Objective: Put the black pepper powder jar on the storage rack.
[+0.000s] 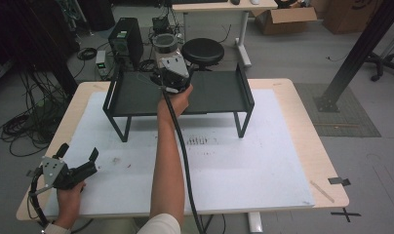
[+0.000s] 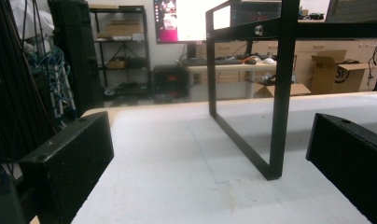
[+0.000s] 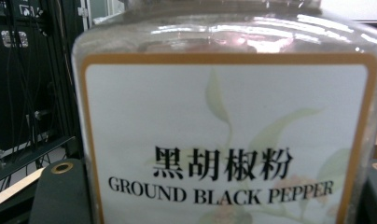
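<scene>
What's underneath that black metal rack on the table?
Under the black rack lies the white mat, bare between the legs where visible. The rack's own shelf and the person's right arm cover part of that space, so it can't be fully checked.

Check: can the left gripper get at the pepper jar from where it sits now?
Probably not without a long move. The left gripper is open, low at the near left corner of the table; the pepper jar is clamped in the right gripper over the black rack.

The clear jar (image 3: 224, 116) seen close in the right gripper view carries a white, orange-bordered label (image 3: 228, 140) reading "黑胡椒粉" in black characters above "GROUND BLACK PEPPER" in capital letters.
</scene>
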Demonstrator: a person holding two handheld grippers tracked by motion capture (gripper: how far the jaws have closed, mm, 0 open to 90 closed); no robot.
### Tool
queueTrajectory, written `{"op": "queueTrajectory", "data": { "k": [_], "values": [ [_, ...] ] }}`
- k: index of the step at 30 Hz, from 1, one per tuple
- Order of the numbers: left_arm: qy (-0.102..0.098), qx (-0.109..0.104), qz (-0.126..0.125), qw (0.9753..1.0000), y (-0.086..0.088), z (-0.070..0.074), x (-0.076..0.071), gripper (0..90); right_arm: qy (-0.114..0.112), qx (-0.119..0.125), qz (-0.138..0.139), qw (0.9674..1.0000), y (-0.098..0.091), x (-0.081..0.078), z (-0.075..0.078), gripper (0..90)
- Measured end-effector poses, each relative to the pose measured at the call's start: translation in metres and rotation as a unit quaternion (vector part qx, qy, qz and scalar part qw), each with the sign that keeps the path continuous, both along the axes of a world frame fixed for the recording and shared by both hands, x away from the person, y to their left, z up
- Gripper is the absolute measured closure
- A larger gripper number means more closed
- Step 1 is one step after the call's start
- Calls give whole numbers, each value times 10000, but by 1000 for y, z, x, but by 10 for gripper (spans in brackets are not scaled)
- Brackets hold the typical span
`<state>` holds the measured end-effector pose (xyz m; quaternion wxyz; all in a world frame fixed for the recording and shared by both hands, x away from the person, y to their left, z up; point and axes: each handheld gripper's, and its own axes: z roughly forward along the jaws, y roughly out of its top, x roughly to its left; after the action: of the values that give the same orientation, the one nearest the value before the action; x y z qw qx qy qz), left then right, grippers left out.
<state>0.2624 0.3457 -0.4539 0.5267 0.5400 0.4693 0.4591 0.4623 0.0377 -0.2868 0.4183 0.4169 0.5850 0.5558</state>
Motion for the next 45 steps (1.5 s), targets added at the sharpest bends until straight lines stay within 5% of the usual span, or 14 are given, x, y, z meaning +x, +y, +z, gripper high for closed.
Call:
{"op": "queueTrajectory", "data": {
  "k": [18,34,45],
  "values": [
    [-1,4,3,10000,0,0,0,11,88,179,54,9998,-3,3,-4,232],
    [5,4,4,10000,0,0,0,11,84,410,86,9991,-9,-2,1,10],
    [8,4,7,10000,0,0,0,12,68,399,328,9986,-16,-15,12,0]
  ]
}}
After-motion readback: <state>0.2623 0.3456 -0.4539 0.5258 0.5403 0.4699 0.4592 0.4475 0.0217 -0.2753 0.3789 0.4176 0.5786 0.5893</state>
